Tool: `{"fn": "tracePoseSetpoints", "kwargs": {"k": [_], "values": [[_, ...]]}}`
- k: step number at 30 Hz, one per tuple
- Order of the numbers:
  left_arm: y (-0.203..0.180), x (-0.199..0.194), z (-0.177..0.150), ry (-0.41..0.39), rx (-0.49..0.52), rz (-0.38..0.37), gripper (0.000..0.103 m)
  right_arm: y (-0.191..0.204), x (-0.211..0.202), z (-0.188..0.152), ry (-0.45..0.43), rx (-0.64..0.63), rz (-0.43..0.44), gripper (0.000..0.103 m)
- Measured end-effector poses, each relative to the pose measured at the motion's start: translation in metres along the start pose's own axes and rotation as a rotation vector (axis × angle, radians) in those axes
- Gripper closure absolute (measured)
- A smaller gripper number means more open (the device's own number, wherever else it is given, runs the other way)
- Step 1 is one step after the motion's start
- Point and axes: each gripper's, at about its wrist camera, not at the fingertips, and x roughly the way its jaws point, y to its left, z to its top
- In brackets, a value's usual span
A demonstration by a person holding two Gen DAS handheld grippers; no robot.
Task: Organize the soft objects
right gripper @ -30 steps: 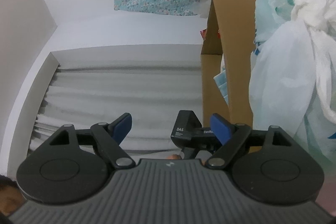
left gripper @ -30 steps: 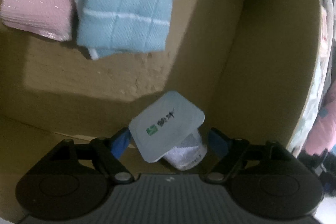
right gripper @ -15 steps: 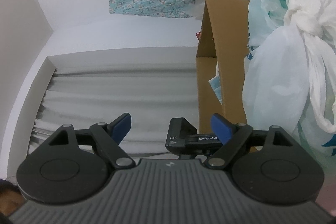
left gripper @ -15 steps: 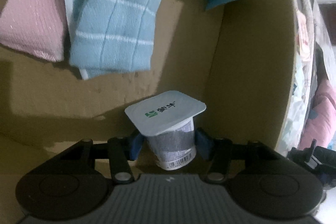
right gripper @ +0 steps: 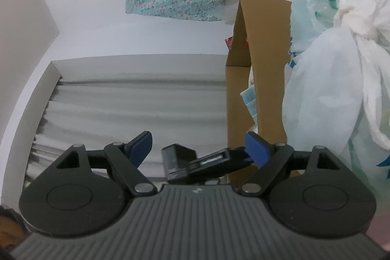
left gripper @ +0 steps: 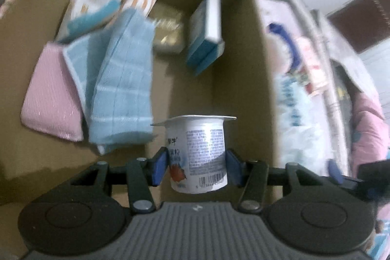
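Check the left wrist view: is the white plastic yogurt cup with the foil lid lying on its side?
No, the white plastic yogurt cup stands upright, lid on top, between the blue pads of the left gripper.

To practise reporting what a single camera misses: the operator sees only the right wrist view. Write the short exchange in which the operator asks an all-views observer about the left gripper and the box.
Operator: My right gripper is open with nothing in its grip. What about the left one?
Observer: The left gripper is clamped on an upright yogurt cup with its foil lid on.
Operator: I see only the outside of the cardboard box. What is inside?
Observer: A blue checked towel lies next to a pink cloth on the box floor.
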Motion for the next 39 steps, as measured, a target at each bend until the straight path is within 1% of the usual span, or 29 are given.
{"fn": "tracePoseSetpoints", "kwargs": {"k": [2, 3, 5, 9, 12, 15, 17, 18, 19, 20, 22, 23, 24, 26, 31, 32, 34, 36, 39], "values": [[-0.005, -0.015, 0.0, -0.057, 0.022, -0.041, 0.051, 0.003, 0.006, 0.0, 0.014, -0.009, -0.008, 0.019], [-0.014, -0.017, -0.002, -0.088, 0.032, -0.061, 0.051, 0.006, 0.01, 0.0, 0.027, -0.014, -0.014, 0.019], [-0.022, -0.033, -0.004, -0.15, 0.069, -0.109, 0.051, 0.011, 0.019, -0.001, 0.049, -0.028, -0.026, 0.019], [-0.047, -0.066, -0.024, -0.268, 0.173, -0.182, 0.051, 0.022, 0.04, -0.002, 0.105, -0.043, -0.035, 0.017], [-0.064, -0.082, -0.039, -0.321, 0.238, -0.218, 0.051, 0.032, 0.055, -0.001, 0.125, -0.064, -0.055, 0.017], [-0.071, -0.084, -0.049, -0.341, 0.275, -0.229, 0.051, 0.043, 0.068, -0.001, 0.145, -0.097, -0.051, 0.018], [-0.075, -0.086, -0.053, -0.35, 0.315, -0.215, 0.051, 0.049, 0.075, 0.0, 0.155, -0.118, -0.05, 0.019], [-0.077, -0.086, -0.054, -0.355, 0.331, -0.2, 0.051, 0.052, 0.078, 0.0, 0.162, -0.129, -0.051, 0.022], [-0.078, -0.083, -0.054, -0.358, 0.342, -0.189, 0.051, 0.055, 0.082, 0.001, 0.172, -0.14, -0.051, 0.025], [-0.078, -0.082, -0.054, -0.361, 0.352, -0.178, 0.051, 0.056, 0.083, 0.0, 0.179, -0.146, -0.055, 0.034], [-0.075, -0.079, -0.052, -0.368, 0.369, -0.161, 0.051, 0.062, 0.09, 0.001, 0.186, -0.174, -0.088, 0.038], [-0.075, -0.079, -0.051, -0.376, 0.381, -0.152, 0.051, 0.063, 0.093, 0.002, 0.187, -0.188, -0.103, 0.045], [-0.074, -0.08, -0.051, -0.382, 0.391, -0.146, 0.051, 0.065, 0.095, 0.004, 0.189, -0.202, -0.119, 0.048], [-0.073, -0.079, -0.048, -0.387, 0.418, -0.13, 0.051, 0.065, 0.101, 0.01, 0.202, -0.197, -0.127, 0.051], [-0.077, -0.077, -0.049, -0.399, 0.53, -0.056, 0.05, 0.062, 0.114, 0.021, 0.223, -0.204, -0.157, 0.063], [-0.078, -0.075, -0.049, -0.393, 0.547, -0.04, 0.05, 0.062, 0.116, 0.023, 0.224, -0.213, -0.163, 0.068], [-0.077, -0.07, -0.045, -0.374, 0.544, -0.019, 0.05, 0.063, 0.123, 0.026, 0.235, -0.231, -0.177, 0.074], [-0.073, -0.064, -0.038, -0.351, 0.518, -0.003, 0.051, 0.064, 0.131, 0.03, 0.25, -0.251, -0.194, 0.084], [-0.067, -0.056, -0.027, -0.327, 0.493, 0.009, 0.052, 0.07, 0.143, 0.033, 0.26, -0.324, -0.25, 0.085]]}}
